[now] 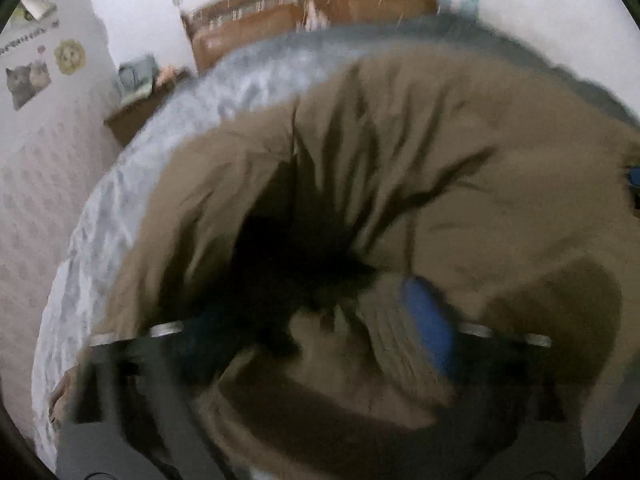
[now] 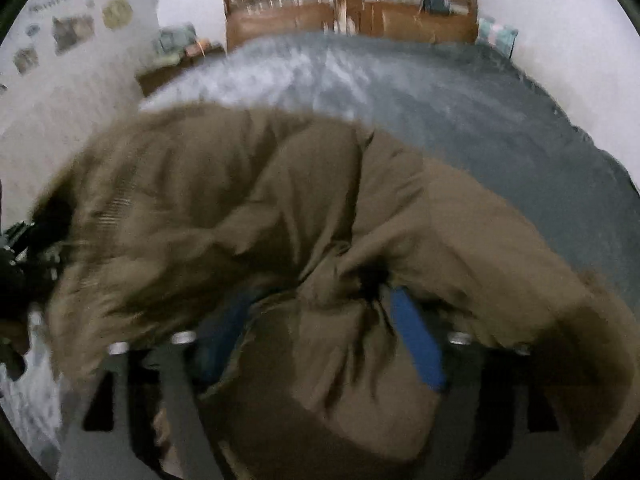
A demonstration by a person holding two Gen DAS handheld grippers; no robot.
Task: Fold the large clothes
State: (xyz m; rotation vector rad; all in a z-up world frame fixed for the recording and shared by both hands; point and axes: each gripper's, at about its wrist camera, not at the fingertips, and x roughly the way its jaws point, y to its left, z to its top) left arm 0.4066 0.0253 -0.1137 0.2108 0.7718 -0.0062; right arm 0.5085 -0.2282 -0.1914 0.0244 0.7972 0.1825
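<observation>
While the bulky olive-brown padded coat [image 1: 420, 152] lies across the grey-blue bed cover [image 2: 460, 112], both the left gripper [image 1: 316, 320] and right gripper [image 2: 320, 320] stand spread around bunched fabric. Soft, thick and probably heavy, it wants gripping at hem or seams.

- Both views dim, flat indoor light, no glare.
- Heavy motion blur throughout.
- Strong fisheye curvature; black vignette at corners.
- Deep shadow in folds of the olive-brown padded coat [image 1: 420, 140].

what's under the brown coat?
The coat lies on a grey bedspread, which shows around it up to the wooden headboard. Whatever lies directly beneath the coat is covered.
</observation>
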